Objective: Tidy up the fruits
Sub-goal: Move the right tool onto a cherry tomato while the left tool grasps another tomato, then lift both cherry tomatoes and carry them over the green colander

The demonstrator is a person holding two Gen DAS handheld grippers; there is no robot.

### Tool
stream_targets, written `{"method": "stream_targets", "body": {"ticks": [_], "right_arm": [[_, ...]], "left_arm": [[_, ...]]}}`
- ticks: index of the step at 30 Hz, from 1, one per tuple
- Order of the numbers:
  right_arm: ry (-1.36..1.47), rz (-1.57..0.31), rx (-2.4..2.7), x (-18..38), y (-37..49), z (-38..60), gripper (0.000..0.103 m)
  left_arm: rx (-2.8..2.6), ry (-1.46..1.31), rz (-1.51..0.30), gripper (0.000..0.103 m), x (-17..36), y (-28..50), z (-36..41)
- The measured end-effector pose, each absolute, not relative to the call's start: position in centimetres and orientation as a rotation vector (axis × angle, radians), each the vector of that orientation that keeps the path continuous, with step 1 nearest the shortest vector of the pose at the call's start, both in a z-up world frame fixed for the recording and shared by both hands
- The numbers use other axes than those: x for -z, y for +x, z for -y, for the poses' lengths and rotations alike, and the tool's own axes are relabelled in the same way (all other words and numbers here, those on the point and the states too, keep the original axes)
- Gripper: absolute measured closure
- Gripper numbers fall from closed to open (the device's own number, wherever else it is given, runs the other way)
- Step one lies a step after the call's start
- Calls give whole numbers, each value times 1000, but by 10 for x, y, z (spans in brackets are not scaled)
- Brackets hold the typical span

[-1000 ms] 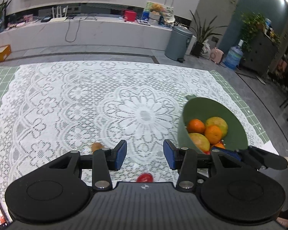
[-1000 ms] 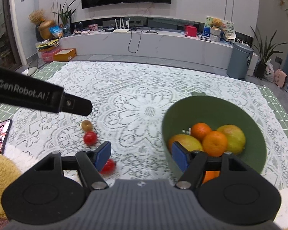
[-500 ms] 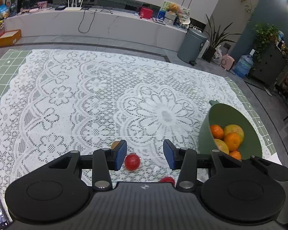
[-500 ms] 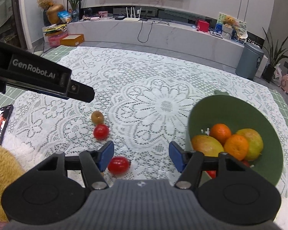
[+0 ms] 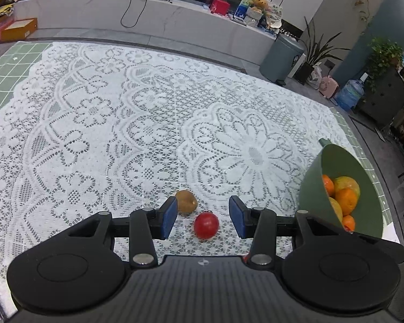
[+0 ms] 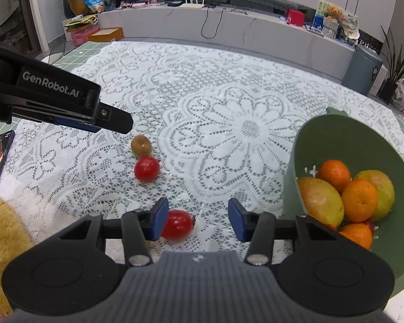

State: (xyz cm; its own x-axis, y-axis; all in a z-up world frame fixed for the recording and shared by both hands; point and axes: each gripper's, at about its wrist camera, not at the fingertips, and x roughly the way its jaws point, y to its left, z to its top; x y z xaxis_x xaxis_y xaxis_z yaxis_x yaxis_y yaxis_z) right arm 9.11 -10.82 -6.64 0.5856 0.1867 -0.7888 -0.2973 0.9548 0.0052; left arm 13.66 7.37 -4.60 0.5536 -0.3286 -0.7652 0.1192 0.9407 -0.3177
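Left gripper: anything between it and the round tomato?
Nothing visible. The round tomato lies on the lace cloth between the open fingers of the left gripper; the kiwi sits just beyond the left finger.

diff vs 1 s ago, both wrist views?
Both hand-held grippers came down toward the loose fruit. The left hand-held gripper now frames a red tomato, untouched. The right hand-held gripper is closing with another red tomato beside its left pad. Nothing gripped. The brown fruit and green bowl stayed put.

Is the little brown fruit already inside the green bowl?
No, the brown fruit lies on the lace cloth beside a red tomato, apart from the green bowl.
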Motion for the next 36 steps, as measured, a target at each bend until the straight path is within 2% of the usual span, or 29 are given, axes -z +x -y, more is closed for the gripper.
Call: {"method": "stream_targets", "body": {"ticks": [6, 9, 19, 27, 30, 36], "right_arm": [[-110, -939, -309, 76, 96, 103, 61], [-85, -965, -315, 82, 98, 103, 64], [21, -1019, -348, 92, 103, 106, 65], [100, -1056, -370, 99, 109, 110, 70], [120, -1063, -380, 100, 109, 110, 78], [121, -1058, -378, 99, 108, 110, 78]], "left_arm": [[282, -214, -995, 51, 61, 142, -68], [298, -207, -1016, 55, 69, 143, -63], [320, -167, -1064, 63, 88, 148, -47], [314, -142, -1080, 69, 97, 152, -41], [313, -135, -1072, 71, 97, 152, -40], [308, -140, -1061, 73, 95, 151, -41]]}}
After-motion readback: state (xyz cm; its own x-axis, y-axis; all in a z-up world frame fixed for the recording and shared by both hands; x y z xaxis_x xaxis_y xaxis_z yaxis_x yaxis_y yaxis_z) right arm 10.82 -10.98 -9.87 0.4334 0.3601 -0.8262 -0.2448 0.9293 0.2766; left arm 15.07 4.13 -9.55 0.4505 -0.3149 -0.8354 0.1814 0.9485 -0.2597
